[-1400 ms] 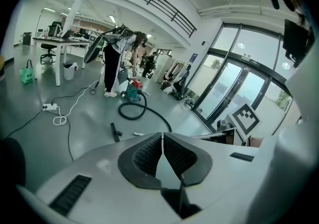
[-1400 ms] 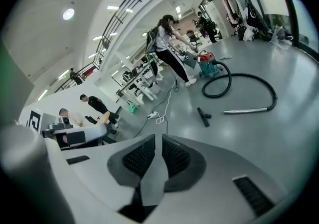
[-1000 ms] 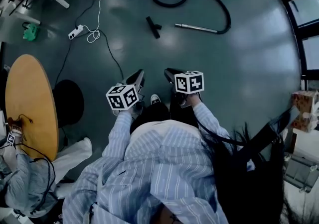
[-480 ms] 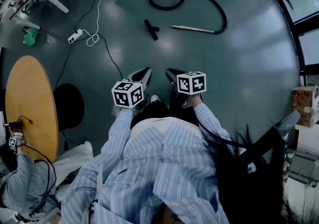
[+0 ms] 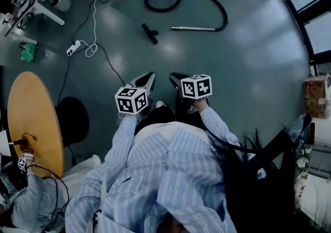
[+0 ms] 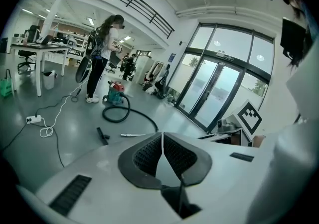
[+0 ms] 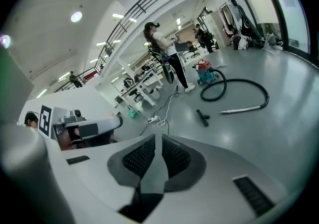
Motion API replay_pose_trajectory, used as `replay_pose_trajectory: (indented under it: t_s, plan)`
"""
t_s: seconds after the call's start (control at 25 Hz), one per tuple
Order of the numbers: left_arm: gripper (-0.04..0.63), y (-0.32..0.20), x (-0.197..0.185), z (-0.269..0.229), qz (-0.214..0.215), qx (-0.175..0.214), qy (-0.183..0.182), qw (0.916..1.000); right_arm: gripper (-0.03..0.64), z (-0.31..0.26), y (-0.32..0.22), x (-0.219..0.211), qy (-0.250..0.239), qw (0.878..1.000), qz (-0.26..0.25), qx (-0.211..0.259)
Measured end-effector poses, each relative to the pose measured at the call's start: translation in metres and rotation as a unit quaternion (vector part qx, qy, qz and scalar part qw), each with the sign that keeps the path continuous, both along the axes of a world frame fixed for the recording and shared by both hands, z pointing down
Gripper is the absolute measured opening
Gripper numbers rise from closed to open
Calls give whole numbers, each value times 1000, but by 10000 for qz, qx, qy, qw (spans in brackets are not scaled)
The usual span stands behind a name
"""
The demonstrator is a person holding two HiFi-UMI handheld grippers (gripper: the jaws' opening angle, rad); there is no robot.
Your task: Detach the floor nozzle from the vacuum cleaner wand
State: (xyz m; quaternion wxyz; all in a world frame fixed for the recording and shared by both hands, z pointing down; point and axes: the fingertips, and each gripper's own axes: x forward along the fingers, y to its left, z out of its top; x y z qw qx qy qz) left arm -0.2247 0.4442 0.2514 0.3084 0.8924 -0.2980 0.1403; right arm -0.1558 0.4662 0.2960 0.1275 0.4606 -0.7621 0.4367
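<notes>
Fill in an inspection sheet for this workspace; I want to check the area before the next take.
Surface: grey floor, bare near the grippers.
Job's things: nozzle lies apart from wand; wand joined to hose.
Clutter: green item; box.
Grippers: left gripper and right gripper both shut, nothing between the jaws.
Cables: white cable to power strip; black cable across the floor.
Surroundings: round table; person standing; glass doors.

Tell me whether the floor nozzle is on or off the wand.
Off: the floor nozzle lies apart from the wand, with floor showing between them.
</notes>
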Motion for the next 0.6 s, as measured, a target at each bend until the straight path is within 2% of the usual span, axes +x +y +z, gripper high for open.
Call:
replay_pose_trajectory:
  t_s: [0.6]
  plan:
    - [17,-8,-12,3,-117,-16,3,9999,49,6,-1,-12,65,9998,-169,-81]
